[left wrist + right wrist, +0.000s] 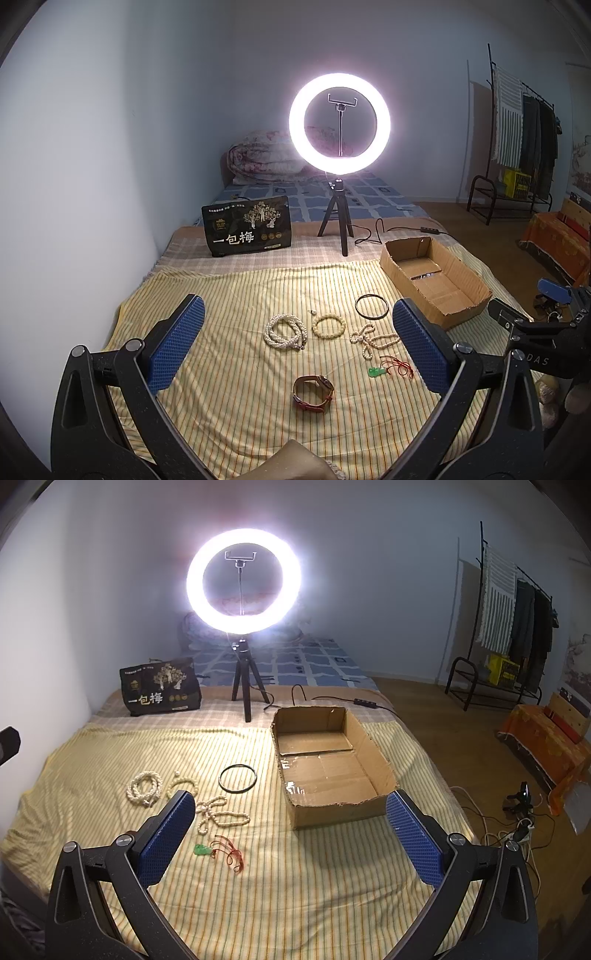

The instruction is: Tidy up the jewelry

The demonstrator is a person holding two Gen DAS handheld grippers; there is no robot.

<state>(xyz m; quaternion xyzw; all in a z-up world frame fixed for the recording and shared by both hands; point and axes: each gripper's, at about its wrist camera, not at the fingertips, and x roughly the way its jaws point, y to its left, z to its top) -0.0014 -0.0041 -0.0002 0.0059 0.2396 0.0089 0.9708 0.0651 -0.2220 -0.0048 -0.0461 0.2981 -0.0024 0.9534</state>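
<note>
Jewelry lies on a yellow striped cloth (229, 369): a white pearl strand (285, 332), a cream bead bracelet (330, 325), a black ring bangle (372, 306), a small-bead string (373, 340), a green pendant on red cord (380, 371) and a red-strap watch (313, 393). An open cardboard box (332, 768) stands at the right. My left gripper (297, 332) is open above the jewelry. My right gripper (290, 827) is open in front of the box, with the pendant (202, 850), bead string (218, 814) and bangle (237, 774) to its left.
A lit ring light on a tripod (339, 125) and a dark printed bag (246, 232) stand at the back of the bed. A cable (332, 698) runs behind the box. A clothes rack (517, 620) and floor cables (517, 827) are at the right.
</note>
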